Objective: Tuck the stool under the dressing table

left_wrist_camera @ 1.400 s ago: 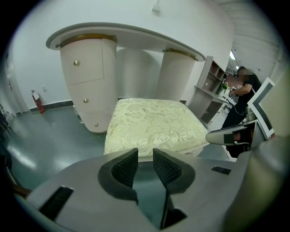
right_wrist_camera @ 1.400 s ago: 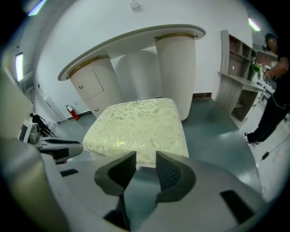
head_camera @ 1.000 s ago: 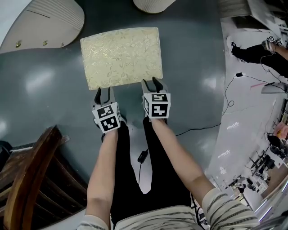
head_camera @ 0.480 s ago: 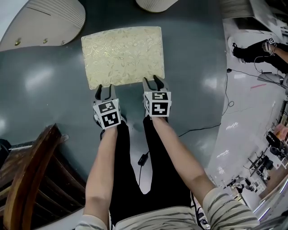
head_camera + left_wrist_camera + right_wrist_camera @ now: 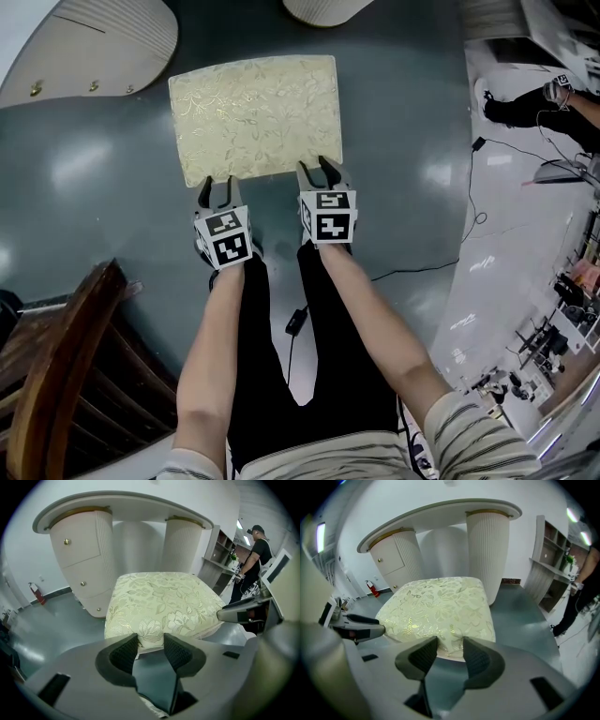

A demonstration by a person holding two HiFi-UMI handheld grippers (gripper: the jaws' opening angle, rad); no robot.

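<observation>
If we push only on its soft near edge, the pale green rectangular stool with gold leaf brocade (image 5: 253, 117), in the upper centre of the head view, may turn and knock a ribbed cream pedestal (image 5: 180, 545) of the curved white dressing table (image 5: 126, 503), or scrape the glossy grey floor (image 5: 394, 141). The left gripper (image 5: 216, 188) and the right gripper (image 5: 316, 171) stand half open at this padded edge and hold nothing.

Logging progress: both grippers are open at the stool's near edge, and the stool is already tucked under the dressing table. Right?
No. The head view shows the stool whole on open floor, short of the dressing table, not tucked under it. The left gripper and right gripper are open at its near edge.
</observation>
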